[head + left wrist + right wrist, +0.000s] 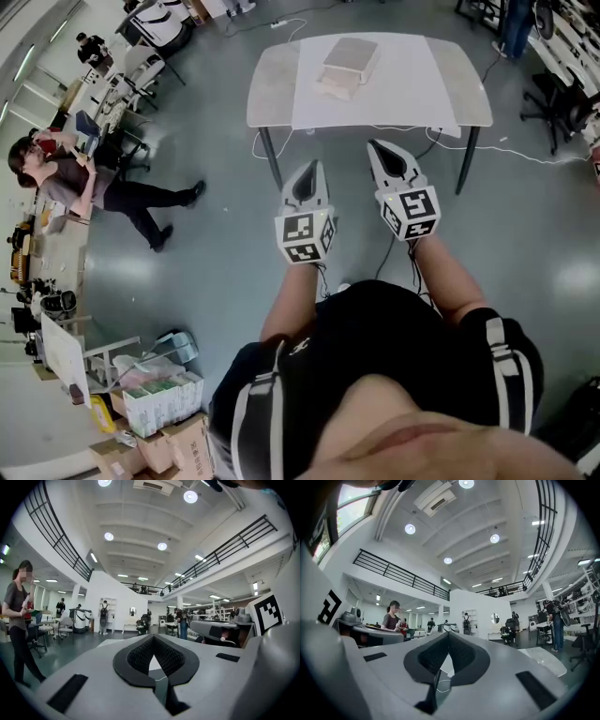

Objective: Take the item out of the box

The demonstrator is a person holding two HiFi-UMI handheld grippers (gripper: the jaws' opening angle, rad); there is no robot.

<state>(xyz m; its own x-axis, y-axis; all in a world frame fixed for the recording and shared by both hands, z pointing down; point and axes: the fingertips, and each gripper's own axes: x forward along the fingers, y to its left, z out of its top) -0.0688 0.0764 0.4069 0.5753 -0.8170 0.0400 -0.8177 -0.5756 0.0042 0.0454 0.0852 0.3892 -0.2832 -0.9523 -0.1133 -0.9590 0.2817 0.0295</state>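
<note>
A flat pale box (pixel 347 64) lies shut on the white sheet covering the middle of a table (pixel 272 84), at the far side of the head view. Whatever is inside it is hidden. Both grippers hang in front of the person's body over the floor, short of the table's near edge. My left gripper (pixel 314 166) points at the table with its jaws shut and empty; its own view shows the tips (pixel 152 637) meeting. My right gripper (pixel 373 144) sits a little farther forward, also shut with nothing between its tips (pixel 449 633).
A person (pixel 84 183) stands at desks on the left and also shows in both gripper views. Cardboard boxes (pixel 159 408) sit at the lower left. A white cable (pixel 525 150) runs across the floor by the table's right legs. An office chair (pixel 553 103) stands at the right.
</note>
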